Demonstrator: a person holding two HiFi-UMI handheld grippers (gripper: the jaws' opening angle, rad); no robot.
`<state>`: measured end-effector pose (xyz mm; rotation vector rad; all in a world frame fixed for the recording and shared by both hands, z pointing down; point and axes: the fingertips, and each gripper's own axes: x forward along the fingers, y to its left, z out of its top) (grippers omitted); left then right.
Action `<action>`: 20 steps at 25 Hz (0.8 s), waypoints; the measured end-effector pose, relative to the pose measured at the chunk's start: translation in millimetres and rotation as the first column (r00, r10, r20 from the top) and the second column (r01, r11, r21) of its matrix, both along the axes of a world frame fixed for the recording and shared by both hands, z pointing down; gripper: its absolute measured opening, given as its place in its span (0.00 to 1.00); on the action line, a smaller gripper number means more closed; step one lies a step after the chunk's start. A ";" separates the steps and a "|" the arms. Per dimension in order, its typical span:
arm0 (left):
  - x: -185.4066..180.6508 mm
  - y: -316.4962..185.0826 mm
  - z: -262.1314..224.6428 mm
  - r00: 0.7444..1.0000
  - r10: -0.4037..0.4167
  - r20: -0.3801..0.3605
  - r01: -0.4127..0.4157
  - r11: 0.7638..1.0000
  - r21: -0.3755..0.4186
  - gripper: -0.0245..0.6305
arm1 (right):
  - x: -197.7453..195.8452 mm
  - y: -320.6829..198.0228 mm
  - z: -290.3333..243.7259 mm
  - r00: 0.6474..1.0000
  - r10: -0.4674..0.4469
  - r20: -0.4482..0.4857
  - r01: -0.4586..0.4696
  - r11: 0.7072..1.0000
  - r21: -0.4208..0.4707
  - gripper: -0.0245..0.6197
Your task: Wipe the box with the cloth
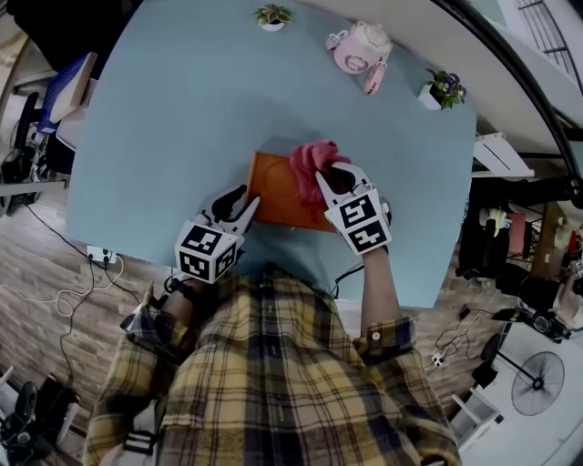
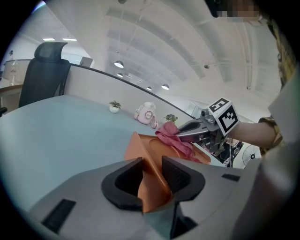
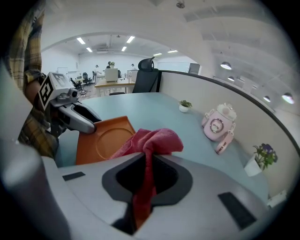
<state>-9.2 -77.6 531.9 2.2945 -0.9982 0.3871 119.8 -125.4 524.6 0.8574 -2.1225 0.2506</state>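
A flat orange box (image 1: pixel 276 189) lies on the light blue table (image 1: pixel 155 136), close to the near edge. My left gripper (image 1: pixel 244 204) is shut on its near-left corner; in the left gripper view the orange edge (image 2: pixel 151 152) sits pinched between the dark pads (image 2: pixel 176 173). My right gripper (image 1: pixel 328 179) is shut on a pink-red cloth (image 1: pixel 312 158), which bunches over the box's far right part. In the right gripper view the cloth (image 3: pixel 152 139) hangs down through the jaws, with the box (image 3: pixel 104 141) and the left gripper (image 3: pixel 86 123) beyond it on the left.
A pink alarm clock (image 1: pixel 360 47) and two small potted plants (image 1: pixel 272 15) (image 1: pixel 444 88) stand along the table's far edge. A curved partition runs behind them. A dark office chair (image 2: pixel 45 65) stands beyond the table's left side. My plaid-shirted body is against the near edge.
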 end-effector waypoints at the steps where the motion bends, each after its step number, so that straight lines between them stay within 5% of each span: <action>1: 0.0 -0.1 -0.1 1.000 -0.001 -0.001 0.001 1.000 0.000 0.23 | 5.7 0.6 0.1 1.000 0.009 -0.006 -0.009 1.000 -0.004 0.10; 9: 0.0 -0.3 0.2 1.000 -0.002 0.000 0.002 1.000 0.002 0.23 | 57.7 4.1 1.2 0.993 0.108 -0.051 -0.109 0.994 -0.006 0.10; 20: 0.4 0.3 0.2 1.000 0.000 -0.001 0.000 1.000 0.004 0.23 | 82.9 6.4 -11.5 0.960 0.272 0.072 -0.271 0.962 -0.023 0.10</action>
